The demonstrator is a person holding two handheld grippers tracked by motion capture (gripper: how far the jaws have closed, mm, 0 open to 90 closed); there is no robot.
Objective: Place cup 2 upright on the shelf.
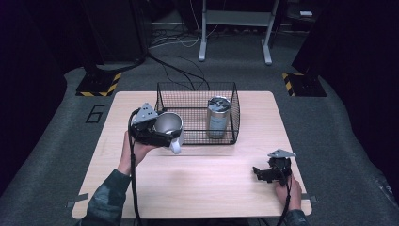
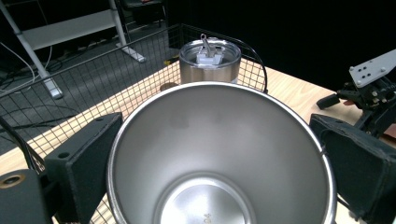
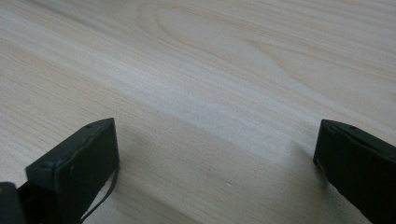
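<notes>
A steel mug [image 1: 168, 126] with a white handle hangs tilted over the front left corner of the black wire basket [image 1: 188, 89], and my left gripper [image 1: 162, 136] is shut on it. From the left gripper view I look down into the mug [image 2: 219, 154], clamped between the two black pads [image 2: 86, 158]. A lidded steel tumbler [image 1: 218, 116] stands upright inside the basket at its right side; the tumbler [image 2: 210, 60] rises behind the mug's rim. My right gripper [image 1: 257, 173] rests low at the table's front right, open, with bare wood between its jaws [image 3: 219, 154].
The light wooden table [image 1: 197, 183] has free room across its front and middle. Cables, a white stand and yellow-black striped bases lie on the floor beyond the table's far edge. The right gripper [image 2: 369, 91] appears far off in the left gripper view.
</notes>
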